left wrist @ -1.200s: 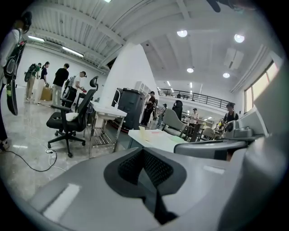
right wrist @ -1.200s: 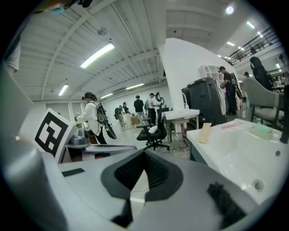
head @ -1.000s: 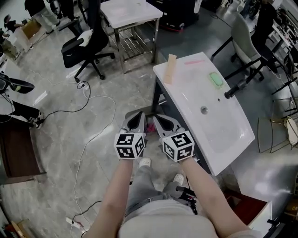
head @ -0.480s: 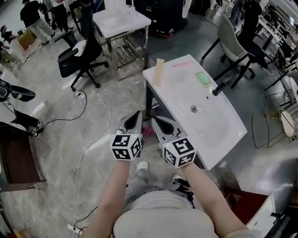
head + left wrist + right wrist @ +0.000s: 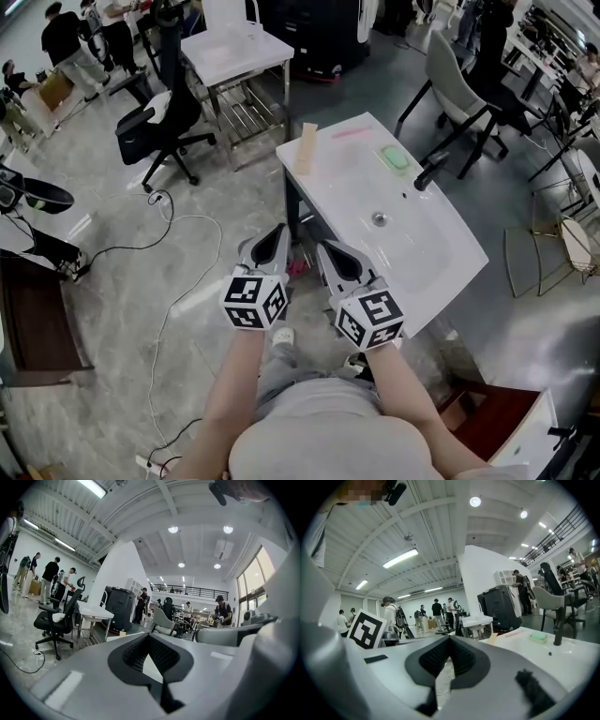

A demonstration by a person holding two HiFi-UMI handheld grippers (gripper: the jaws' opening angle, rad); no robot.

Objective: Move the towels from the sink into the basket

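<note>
The white sink (image 5: 422, 253) stands at the right of the head view, with its basin bare around the drain (image 5: 379, 218). No towel or basket shows in any view. A small pink thing (image 5: 298, 267) lies on the floor by the sink's near corner, partly hidden by the grippers. My left gripper (image 5: 279, 230) and right gripper (image 5: 322, 247) are side by side in front of that corner, both shut and holding nothing. The right gripper view has the jaws (image 5: 450, 638) closed, with the sink (image 5: 525, 651) to their right. The left gripper view shows closed jaws (image 5: 149, 637) too.
On the sink's far end are a green soap (image 5: 395, 159), a black faucet (image 5: 427, 171), a wooden strip (image 5: 306, 148) and a pink strip (image 5: 349, 132). A black office chair (image 5: 155, 117), a white table (image 5: 234, 47), a grey chair (image 5: 459, 84) and a floor cable (image 5: 187, 272) are around.
Both grippers have risen together, still shut and side by side. The head has turned, so the sink now sits further left and higher in the picture.
</note>
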